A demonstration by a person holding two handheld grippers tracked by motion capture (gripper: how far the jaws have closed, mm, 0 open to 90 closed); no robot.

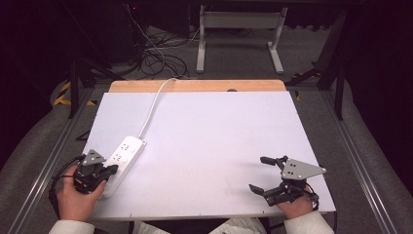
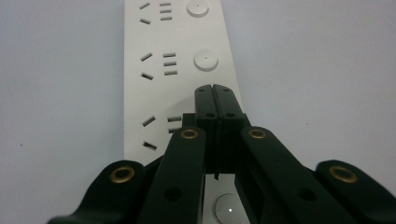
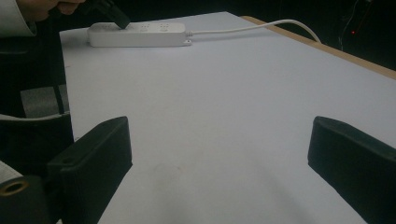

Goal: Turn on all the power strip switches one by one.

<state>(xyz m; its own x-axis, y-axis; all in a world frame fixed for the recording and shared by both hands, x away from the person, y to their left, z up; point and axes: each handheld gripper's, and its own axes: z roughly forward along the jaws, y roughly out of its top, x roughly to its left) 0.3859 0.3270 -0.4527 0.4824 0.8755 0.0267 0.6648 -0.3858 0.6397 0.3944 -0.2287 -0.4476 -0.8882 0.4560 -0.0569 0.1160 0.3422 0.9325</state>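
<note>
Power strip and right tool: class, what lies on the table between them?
Nothing. In the high view, bare white table separates the power strip from the right tool; the right gripper view shows the same empty stretch.

A power strip [image 1: 122, 157] lies on the table [image 1: 219, 146] at its near left, its cable [image 1: 155, 105] running to the far edge. The left gripper [image 1: 111, 169] sits over the strip's near end; the right gripper [image 1: 259, 174] is well apart, at the near right.
</note>
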